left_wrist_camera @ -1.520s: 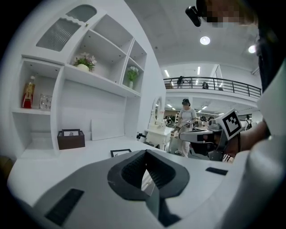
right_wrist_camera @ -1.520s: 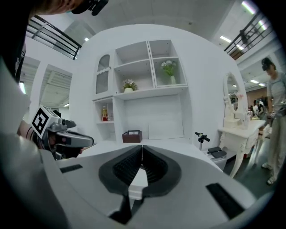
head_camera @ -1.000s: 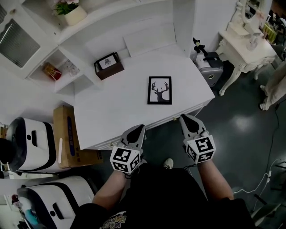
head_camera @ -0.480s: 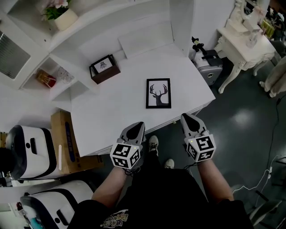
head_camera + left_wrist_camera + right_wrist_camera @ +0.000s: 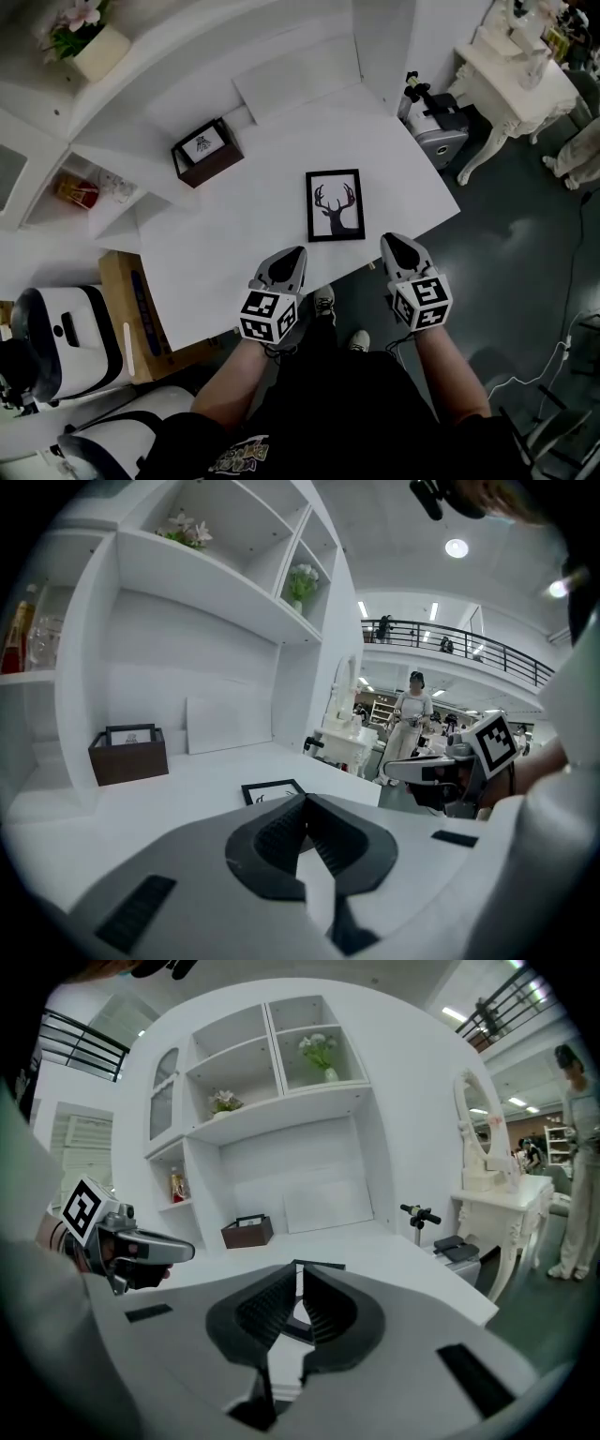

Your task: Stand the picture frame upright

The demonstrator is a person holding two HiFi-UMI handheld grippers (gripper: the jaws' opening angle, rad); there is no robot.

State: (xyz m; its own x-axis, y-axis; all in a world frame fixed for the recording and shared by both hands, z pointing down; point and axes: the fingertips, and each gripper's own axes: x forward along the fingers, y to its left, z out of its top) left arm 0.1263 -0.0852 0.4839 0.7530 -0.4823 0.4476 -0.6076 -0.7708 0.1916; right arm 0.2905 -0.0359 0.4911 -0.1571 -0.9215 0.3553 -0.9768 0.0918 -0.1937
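— Where's the picture frame [image 5: 335,205]?

— Flat on its back on the white worktop [image 5: 225,244], deer print up, near the front edge. It lies just ahead of my two grippers.

— Holding anything?

— No. My left gripper [image 5: 292,253] and right gripper [image 5: 392,241] are both closed tight and empty.

— Which step, then?

— The reach, I'd say. Next I'd open a gripper, catch an edge of the frame and tip it up.
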